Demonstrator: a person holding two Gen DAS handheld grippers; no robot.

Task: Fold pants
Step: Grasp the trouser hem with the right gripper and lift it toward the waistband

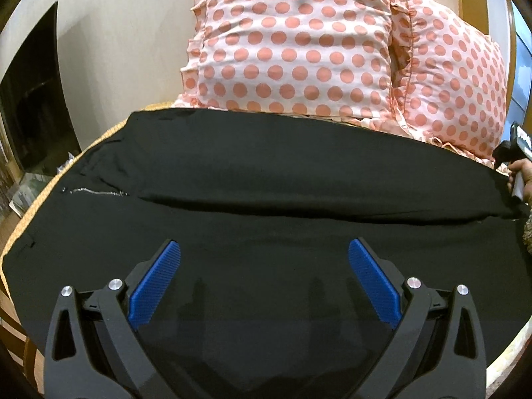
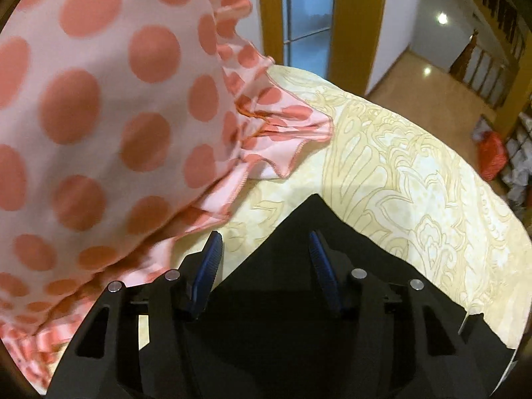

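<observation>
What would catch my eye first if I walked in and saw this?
Probably the two pink pillows with big coral polka dots, propped at the head of the bed. In front of them black pants lie spread flat across the cream patterned bedspread. Over the pants hangs the left hand-held gripper with its bright blue pads wide apart, while the right hand-held gripper sits over a pointed corner of the black cloth.

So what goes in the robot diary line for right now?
step: fold pants | pants: flat on bed, by dotted pillows | left gripper: open above pants | right gripper: open over pants corner
</observation>
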